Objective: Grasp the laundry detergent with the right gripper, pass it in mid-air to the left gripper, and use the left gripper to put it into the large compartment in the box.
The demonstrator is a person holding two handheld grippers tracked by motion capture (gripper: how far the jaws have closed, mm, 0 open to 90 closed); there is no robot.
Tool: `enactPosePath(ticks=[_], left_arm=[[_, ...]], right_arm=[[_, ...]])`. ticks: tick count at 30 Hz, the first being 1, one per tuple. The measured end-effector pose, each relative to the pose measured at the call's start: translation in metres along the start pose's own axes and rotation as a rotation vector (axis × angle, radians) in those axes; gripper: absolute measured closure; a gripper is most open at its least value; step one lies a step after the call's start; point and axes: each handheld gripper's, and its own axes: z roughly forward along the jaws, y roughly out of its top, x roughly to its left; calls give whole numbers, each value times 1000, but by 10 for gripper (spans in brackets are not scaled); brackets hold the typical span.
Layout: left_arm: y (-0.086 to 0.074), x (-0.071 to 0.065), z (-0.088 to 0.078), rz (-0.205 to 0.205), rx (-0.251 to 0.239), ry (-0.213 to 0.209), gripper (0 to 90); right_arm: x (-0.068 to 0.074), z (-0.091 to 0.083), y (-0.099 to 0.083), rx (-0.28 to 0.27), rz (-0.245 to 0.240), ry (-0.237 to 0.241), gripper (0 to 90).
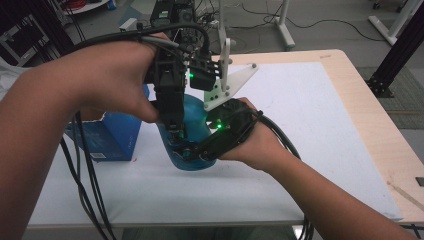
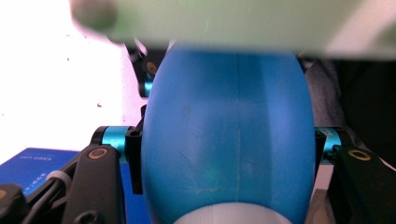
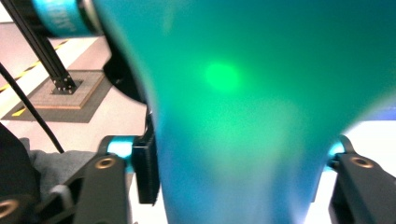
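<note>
The pale surface (image 1: 310,130) carries a white sheet, and near its middle a blue plastic bottle (image 1: 196,131) is held between the two tools just above or on that sheet; which of the two cannot be told. To the bottle's left, close by, a blue carton (image 1: 116,136) lies on the surface. The left hand-held gripper (image 1: 176,134) comes down from above and is clenched on the bottle: in the left gripper view its two black pads press the rounded blue body (image 2: 229,140) from both sides. The right hand-held gripper (image 1: 200,150) reaches in from the right, low at the bottle's near side; in the right gripper view the bottle (image 3: 243,116) stands between its jaws with the left pad (image 3: 147,168) against the wall, so it too is grasping the bottle.
</note>
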Motion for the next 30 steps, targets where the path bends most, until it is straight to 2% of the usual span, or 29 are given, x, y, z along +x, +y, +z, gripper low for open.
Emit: enactPosePath(ticks=[6,7,13,14,17,19,20,28,30], left_arm=[[-5,5,-3,-24,10,11,396],[-6,5,-4,-39,10,13,396],[-16,13,-14,-89,-5,8,396],[-17,14,-17,-95,-5,7,396],[-22,16,-23,-116,-6,14,396],[-26,19,-28,-141,-4,15,396],[-27,20,-30,-145,-5,17,395],[-45,28,-47,-216,-10,20,395],[-50,30,-53,-235,-11,19,395]], right_arm=[[0,-12,-2,-9,17,-37,236],[0,-17,-2,-14,17,-56,228],[0,-31,-2,-58,19,-51,224],[0,-35,-2,-63,19,-63,223],[1,-41,-1,-53,13,-86,216],[1,-44,0,-47,18,-97,161],[2,-46,2,-36,18,-122,131],[3,-62,15,21,0,-137,130],[3,-68,19,26,-12,-154,93]])
